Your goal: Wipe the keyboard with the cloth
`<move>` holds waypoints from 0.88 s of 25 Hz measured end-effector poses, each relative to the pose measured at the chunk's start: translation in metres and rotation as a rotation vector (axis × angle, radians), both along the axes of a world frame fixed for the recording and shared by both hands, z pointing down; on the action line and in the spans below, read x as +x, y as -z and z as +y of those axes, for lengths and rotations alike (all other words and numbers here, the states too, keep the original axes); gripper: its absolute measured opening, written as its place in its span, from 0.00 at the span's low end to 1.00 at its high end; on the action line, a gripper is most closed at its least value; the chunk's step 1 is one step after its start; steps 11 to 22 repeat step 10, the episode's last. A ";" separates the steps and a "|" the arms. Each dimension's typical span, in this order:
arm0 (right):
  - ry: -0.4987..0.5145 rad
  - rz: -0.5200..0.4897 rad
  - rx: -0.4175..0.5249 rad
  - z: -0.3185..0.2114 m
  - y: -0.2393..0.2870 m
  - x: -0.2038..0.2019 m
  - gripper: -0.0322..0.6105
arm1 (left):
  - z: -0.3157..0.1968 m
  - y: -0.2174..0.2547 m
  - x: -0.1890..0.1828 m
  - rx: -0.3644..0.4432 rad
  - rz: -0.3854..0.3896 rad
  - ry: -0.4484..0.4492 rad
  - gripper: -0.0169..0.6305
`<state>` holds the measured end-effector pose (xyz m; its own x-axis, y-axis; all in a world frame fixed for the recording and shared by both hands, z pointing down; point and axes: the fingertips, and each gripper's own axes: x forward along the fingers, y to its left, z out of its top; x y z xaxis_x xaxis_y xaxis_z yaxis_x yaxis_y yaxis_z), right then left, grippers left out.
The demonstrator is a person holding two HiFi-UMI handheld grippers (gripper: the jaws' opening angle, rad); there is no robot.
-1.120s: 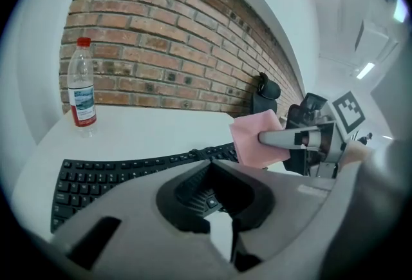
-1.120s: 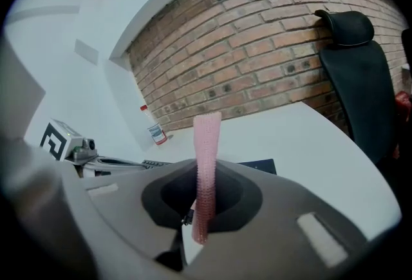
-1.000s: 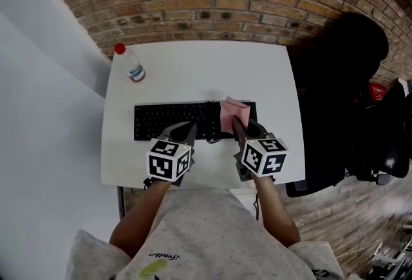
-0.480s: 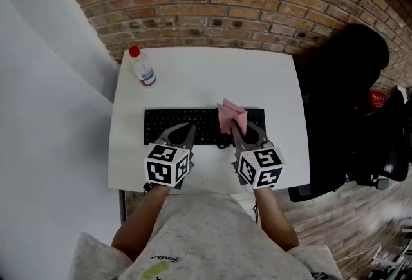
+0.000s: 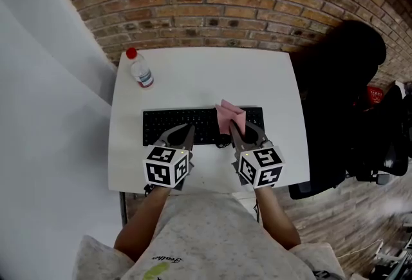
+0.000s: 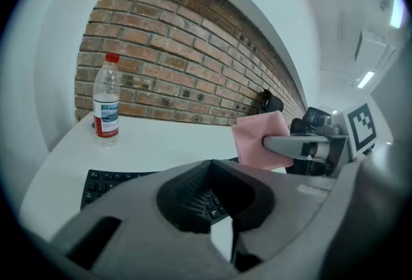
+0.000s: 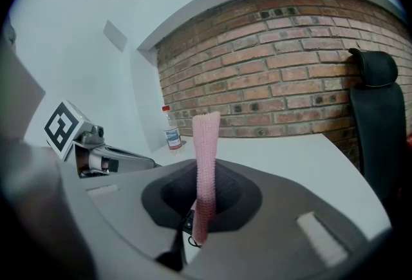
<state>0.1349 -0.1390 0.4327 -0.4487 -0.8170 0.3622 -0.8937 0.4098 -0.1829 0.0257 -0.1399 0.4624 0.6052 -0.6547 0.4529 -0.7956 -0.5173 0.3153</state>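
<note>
Poking from the right hand-held gripper [image 5: 235, 128] is cloth [image 7: 206, 143].

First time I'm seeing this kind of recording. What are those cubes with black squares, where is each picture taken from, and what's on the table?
No robot here: a person holds a two-jaw gripper in each hand; the marker cubes belong to them. The head view looks down from the person's head; the two gripper views come from cameras riding on each gripper. On the white table are a black keyboard and a red-capped water bottle. The right gripper is shut on a pink cloth over the keyboard; the left gripper is shut and empty.
</note>
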 end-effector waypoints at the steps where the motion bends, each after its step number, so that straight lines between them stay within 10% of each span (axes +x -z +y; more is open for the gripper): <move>1: 0.001 0.001 -0.002 0.000 0.000 0.001 0.08 | 0.000 0.000 0.001 0.000 0.002 0.000 0.02; 22: 0.013 0.004 -0.001 0.000 0.001 0.002 0.08 | 0.001 -0.002 0.004 -0.007 0.007 0.004 0.02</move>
